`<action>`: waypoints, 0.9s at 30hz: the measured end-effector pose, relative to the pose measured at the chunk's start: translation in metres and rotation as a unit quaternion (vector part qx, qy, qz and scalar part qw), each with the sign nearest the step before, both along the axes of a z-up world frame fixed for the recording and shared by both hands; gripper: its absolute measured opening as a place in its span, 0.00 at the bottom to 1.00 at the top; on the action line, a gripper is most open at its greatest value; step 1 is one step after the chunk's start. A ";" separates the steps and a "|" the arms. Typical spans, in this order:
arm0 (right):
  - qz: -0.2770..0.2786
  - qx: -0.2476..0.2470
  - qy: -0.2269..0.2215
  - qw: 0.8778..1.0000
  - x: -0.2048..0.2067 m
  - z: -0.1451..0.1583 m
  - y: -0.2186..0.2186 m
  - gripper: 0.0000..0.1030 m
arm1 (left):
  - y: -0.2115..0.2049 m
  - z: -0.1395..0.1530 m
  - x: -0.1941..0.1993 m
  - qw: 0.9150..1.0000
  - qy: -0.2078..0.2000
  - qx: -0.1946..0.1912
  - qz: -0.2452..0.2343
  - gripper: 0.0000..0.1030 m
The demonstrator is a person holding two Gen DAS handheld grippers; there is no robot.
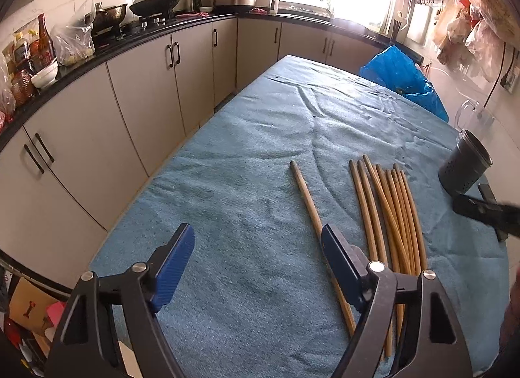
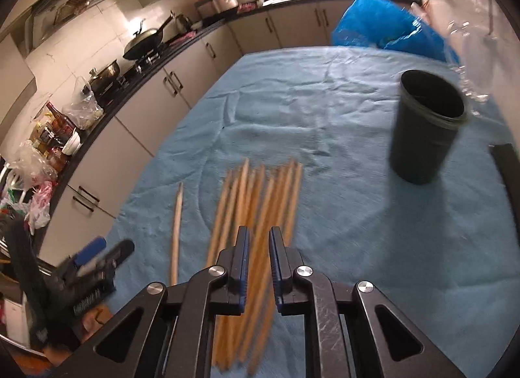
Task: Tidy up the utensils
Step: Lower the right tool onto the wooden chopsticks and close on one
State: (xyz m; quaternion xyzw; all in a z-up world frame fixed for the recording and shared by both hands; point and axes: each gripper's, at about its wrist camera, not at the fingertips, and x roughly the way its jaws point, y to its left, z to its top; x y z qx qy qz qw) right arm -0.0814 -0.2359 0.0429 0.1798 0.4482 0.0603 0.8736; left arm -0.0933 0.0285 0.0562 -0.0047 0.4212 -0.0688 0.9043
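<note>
Several wooden chopsticks (image 1: 393, 212) (image 2: 260, 195) lie side by side on the blue cloth (image 1: 247, 156). One single chopstick (image 1: 305, 195) (image 2: 177, 215) lies apart to their left. My left gripper (image 1: 256, 230) (image 2: 97, 254) is open and low over the cloth, its right finger over the single chopstick, with nothing between its pads. My right gripper (image 2: 260, 231) (image 1: 484, 212) hovers over the near part of the bundle, its jaws nearly together. The chopsticks seen through the slit are blurred and lie below. A dark perforated holder (image 1: 464, 166) (image 2: 425, 124) stands upright at the right.
A blue plastic bag (image 1: 403, 78) (image 2: 383, 26) lies at the table's far end, with a clear glass jug (image 1: 471, 114) behind the holder. Beyond the table's left edge runs a kitchen counter with a wok (image 1: 156, 0) and bottles (image 1: 42, 43).
</note>
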 end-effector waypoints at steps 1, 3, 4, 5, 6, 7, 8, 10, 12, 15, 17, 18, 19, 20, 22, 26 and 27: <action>0.003 0.006 0.010 1.000 0.012 -0.003 0.002 0.13 | 0.001 0.000 0.001 1.000 0.002 0.000 -0.002 0.77; 0.012 0.016 0.025 0.999 0.035 -0.009 0.007 0.12 | 0.003 -0.001 0.004 1.000 0.005 -0.002 -0.004 0.77; 0.013 0.018 0.036 0.999 0.046 -0.013 0.010 0.11 | 0.005 -0.002 0.005 1.000 0.007 -0.003 -0.004 0.77; 0.013 0.019 0.045 0.999 0.055 -0.017 0.012 0.11 | 0.006 -0.002 0.007 1.000 0.008 -0.005 -0.004 0.77; 0.014 0.020 0.055 0.998 0.065 -0.022 0.014 0.11 | 0.008 -0.003 0.008 1.000 0.009 -0.007 -0.004 0.77; 0.013 0.018 0.065 0.998 0.074 -0.027 0.015 0.11 | 0.009 -0.003 0.009 1.000 0.010 -0.009 -0.004 0.77; 0.012 0.016 0.071 0.997 0.080 -0.032 0.017 0.11 | 0.011 -0.003 0.011 1.000 0.010 -0.010 -0.003 0.77; 0.009 0.010 0.087 0.996 0.093 -0.041 0.018 0.11 | 0.013 -0.004 0.012 1.000 0.010 -0.011 -0.004 0.77; 0.005 0.001 0.096 0.995 0.101 -0.048 0.019 0.11 | 0.016 -0.006 0.015 1.000 0.012 -0.013 -0.003 0.77; 0.001 -0.009 0.109 0.994 0.109 -0.055 0.020 0.11 | 0.019 -0.009 0.019 1.000 0.016 -0.015 -0.002 0.77; 0.003 -0.017 0.115 0.993 0.112 -0.057 0.022 0.11 | 0.020 -0.009 0.020 1.000 0.016 -0.017 -0.001 0.77; 0.001 -0.029 0.120 0.992 0.114 -0.059 0.024 0.11 | 0.021 -0.010 0.021 1.000 0.017 -0.019 -0.001 0.77; 0.004 -0.031 0.122 0.992 0.115 -0.059 0.025 0.11 | 0.021 -0.010 0.021 1.000 0.018 -0.020 -0.001 0.77; 0.009 -0.034 0.125 0.992 0.117 -0.059 0.026 0.11 | 0.021 -0.010 0.022 1.000 0.017 -0.020 -0.001 0.77; 0.019 -0.054 0.129 0.990 0.120 -0.058 0.031 0.11 | 0.022 -0.011 0.023 1.000 0.018 -0.021 -0.002 0.77; 0.030 -0.109 0.135 0.984 0.126 -0.056 0.049 0.11 | 0.025 -0.012 0.024 1.000 0.019 -0.025 0.002 0.77; 0.034 -0.113 0.133 0.984 0.126 -0.055 0.055 0.10 | 0.026 -0.011 0.024 1.000 0.019 -0.025 0.003 0.77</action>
